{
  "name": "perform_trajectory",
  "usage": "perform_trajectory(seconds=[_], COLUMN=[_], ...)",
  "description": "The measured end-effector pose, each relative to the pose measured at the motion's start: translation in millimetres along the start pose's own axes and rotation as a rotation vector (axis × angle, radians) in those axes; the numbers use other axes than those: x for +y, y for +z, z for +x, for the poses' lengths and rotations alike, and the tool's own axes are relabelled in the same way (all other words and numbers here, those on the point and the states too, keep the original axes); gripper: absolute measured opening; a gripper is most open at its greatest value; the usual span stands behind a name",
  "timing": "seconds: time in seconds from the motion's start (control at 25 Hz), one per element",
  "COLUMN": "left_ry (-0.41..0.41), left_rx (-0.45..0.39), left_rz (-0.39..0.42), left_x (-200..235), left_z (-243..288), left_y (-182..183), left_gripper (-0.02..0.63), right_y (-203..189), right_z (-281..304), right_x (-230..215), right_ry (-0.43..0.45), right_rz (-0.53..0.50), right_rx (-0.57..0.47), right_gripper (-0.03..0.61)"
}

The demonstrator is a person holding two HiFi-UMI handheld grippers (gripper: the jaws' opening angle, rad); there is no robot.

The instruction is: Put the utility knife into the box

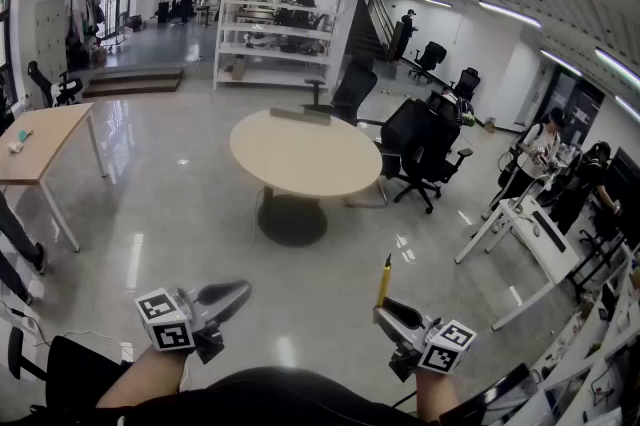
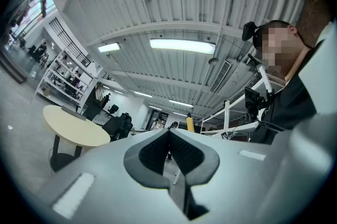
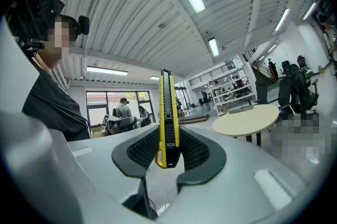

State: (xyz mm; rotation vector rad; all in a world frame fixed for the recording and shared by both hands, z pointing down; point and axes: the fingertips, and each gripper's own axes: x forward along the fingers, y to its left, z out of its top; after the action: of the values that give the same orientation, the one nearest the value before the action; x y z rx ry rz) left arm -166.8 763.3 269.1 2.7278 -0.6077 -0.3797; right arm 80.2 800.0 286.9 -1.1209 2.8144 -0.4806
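A yellow and black utility knife (image 1: 384,280) stands upright in my right gripper (image 1: 386,310), low in the head view right of centre. In the right gripper view the knife (image 3: 167,112) is pinched between the two dark pads and points up toward the ceiling; the right gripper (image 3: 168,138) is shut on it. My left gripper (image 1: 236,292) is held low on the left, apart from the knife. In the left gripper view its pads (image 2: 158,150) meet with nothing between them, and the left gripper (image 2: 169,136) is shut. No box shows in any view.
A round beige table (image 1: 305,152) stands on the glossy floor ahead, with black office chairs (image 1: 425,144) to its right. A wooden desk (image 1: 40,144) is at left, white desks (image 1: 535,234) with people at right, white shelving (image 1: 280,19) at the back.
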Motion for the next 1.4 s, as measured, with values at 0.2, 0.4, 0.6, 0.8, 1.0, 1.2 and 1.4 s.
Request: perform_trajectory(seconds=[0.2,0.4,0.6,0.8,1.0,1.2,1.4], left_ry=[0.004,0.003,0.002,0.003,0.013,0.026,0.024], left_rx=[-0.012,-0.016,-0.020,-0.018,-0.024,-0.030,-0.032], left_rz=[0.004,0.005,-0.004,-0.006,-0.005,-0.005,-0.020], left_x=[7.8,14.4,21.4,40.8,69.1,101.3,135.6], left_z=[-4.5,-9.9,-20.9,-40.7,-72.3,-106.5,-121.7], left_y=[6.0,8.0,12.3,20.5,35.8,48.6,56.0], left_gripper=[-0.002,-0.002,-0.002,-0.002,-0.002,-0.002,-0.002], right_y=[3.3,0.7,-0.5,-1.3,-5.0,-10.8,-13.1], right_z=[11.7,21.6,34.3,62.0,101.9,144.9,181.1], right_x=[-0.6,2.7,12.6,21.0,32.3,42.4,44.0], right_ry=[0.009,0.017,0.027,0.025,0.025,0.021,0.018], right_rz=[-0.012,-0.014,-0.020,-0.017,-0.004,0.007,0.005], right_rx=[0.000,0.004,0.025,0.018,0.010,0.016,0.035], right_gripper=[0.133,0.133,0.135,0.135,0.135,0.135,0.135])
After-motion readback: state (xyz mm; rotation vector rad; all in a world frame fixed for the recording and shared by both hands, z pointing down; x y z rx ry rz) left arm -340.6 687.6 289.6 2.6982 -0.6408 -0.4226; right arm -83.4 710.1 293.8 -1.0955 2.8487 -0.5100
